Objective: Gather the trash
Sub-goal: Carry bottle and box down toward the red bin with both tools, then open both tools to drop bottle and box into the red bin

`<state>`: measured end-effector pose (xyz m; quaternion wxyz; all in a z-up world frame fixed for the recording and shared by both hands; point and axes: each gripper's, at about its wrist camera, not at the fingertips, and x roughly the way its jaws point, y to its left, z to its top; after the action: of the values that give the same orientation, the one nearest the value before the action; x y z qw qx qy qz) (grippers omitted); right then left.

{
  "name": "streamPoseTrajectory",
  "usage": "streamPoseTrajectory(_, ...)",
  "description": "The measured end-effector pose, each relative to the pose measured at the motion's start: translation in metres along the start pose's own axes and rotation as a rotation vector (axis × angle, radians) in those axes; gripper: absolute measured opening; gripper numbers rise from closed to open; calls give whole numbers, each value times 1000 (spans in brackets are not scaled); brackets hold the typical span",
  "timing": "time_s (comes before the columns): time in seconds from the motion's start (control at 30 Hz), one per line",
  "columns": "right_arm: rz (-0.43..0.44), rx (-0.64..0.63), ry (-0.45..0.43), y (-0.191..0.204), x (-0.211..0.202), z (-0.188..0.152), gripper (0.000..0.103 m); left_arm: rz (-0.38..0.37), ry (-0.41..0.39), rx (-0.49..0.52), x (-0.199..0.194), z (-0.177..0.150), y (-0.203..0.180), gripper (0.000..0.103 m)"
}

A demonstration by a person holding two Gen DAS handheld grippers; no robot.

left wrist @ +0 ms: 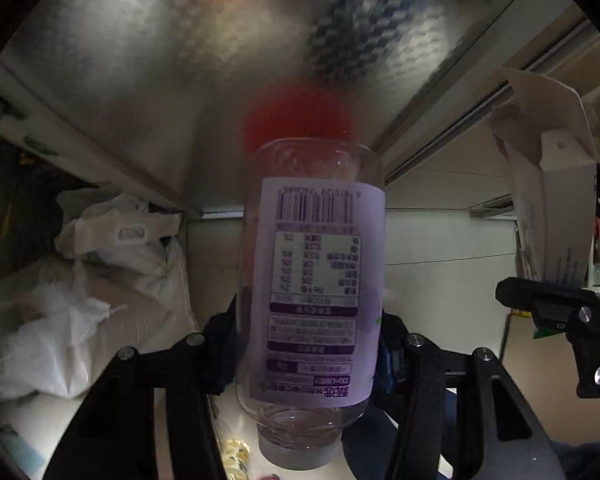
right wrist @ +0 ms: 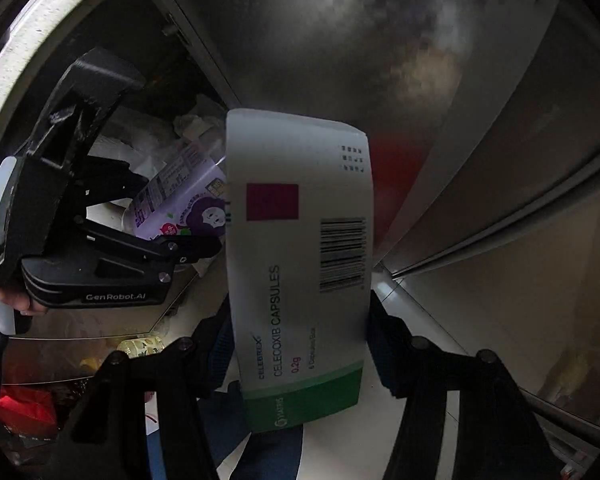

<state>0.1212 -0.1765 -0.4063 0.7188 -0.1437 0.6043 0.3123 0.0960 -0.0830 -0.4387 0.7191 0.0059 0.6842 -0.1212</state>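
A: Left wrist view: the left tool (left wrist: 308,344) is clamped on a clear plastic bottle with a pale purple label (left wrist: 312,280), cap end toward the camera and base pointing away, down at a blurred red patch (left wrist: 296,120) on the brushed metal surface (left wrist: 140,80) below.

B: And the other one?

A: Right wrist view shows the right tool (right wrist: 300,344) clamped on a white cardboard capsule box with a green end and a magenta square (right wrist: 300,256). It hangs just beside the bottle, which also shows at the left of that view with the black body of the left tool around it.

B: So which step is this?

A: I'd judge both items are picked up and being brought to the drop point; neither is released yet. A heap of crumpled white tissues and bags (left wrist: 100,272) lies at lower left (probably rubbish already thrown away, though I can't make out a bin rim).

B: What does the next move call for?

A: Getting each item over the opening, wherever exactly that is, then spreading the fingers so it falls clear. The box's open flap (left wrist: 540,120) could catch on an edge, so it wants room. The bottle is smooth and light; it should drop straight once the pads let go.
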Motion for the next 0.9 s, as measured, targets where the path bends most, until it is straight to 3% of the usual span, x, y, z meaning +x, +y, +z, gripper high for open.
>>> streamPoseTrajectory(0.27, -9, 39, 13, -3, 31, 5, 57, -15, 55, 27, 49, -2, 1, 51)
streamPoseTrajectory(0.57, -30, 32, 49, -9, 35, 3, 57, -38, 49, -2, 59, -7, 11, 52)
streamPoseTrajectory(0.67, -6, 70, 61, -17, 24, -5, 57, -35, 43, 1, 57, -9, 10, 59)
streamPoseTrajectory(0.77, 1, 87, 62, -23, 25, -3, 57, -52, 24, 10, 57, -8, 14, 76)
streamPoseTrajectory(0.9, -2, 77, 61, -18, 21, -1, 57, -49, 32, 18, 55, -8, 11, 84)
